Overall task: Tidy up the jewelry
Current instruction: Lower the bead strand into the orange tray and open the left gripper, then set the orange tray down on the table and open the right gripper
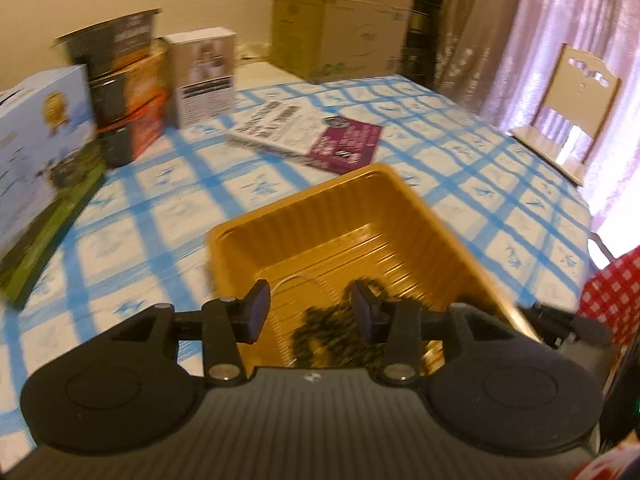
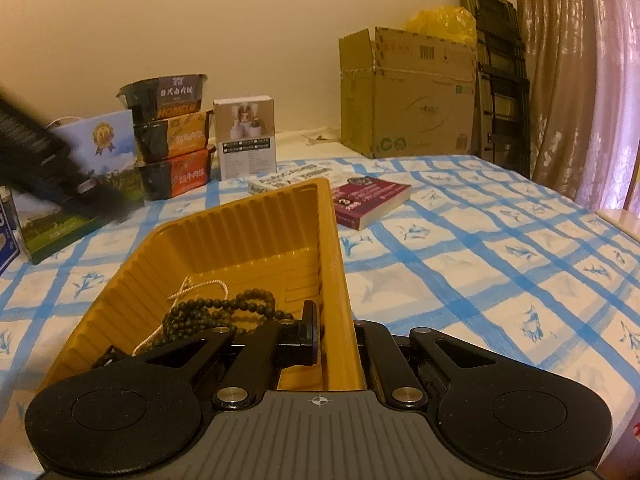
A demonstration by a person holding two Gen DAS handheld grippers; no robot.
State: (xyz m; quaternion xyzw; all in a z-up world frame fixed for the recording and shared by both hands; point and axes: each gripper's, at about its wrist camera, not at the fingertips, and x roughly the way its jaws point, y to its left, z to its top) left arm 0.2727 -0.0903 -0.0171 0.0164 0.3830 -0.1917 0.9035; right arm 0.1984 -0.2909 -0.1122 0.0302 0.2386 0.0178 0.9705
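Left wrist view, left to right: product boxes (image 1: 44, 152) stand along the left edge of the table, which is covered by a blue-checked tablecloth (image 1: 480, 184). A book (image 1: 312, 136) lies flat beyond the gold tray (image 1: 304, 216). The left gripper (image 1: 308, 312) is positioned above the near end of the tray, its fingers spread wide with nothing between them. The dark bead necklace (image 1: 324, 328) lies on the tray floor beneath the gap; the picture is motion-blurred.

Right wrist view, left to right: the necklace (image 2: 224, 312), with a pale cord (image 2: 196, 286) attached, rests in the near part of the tray (image 2: 240, 232). The right gripper (image 2: 336, 336) is clamped narrow on the tray's right wall: one finger (image 2: 310, 328) inside, the other outside. A cardboard box (image 2: 408, 108) stands at the far side.
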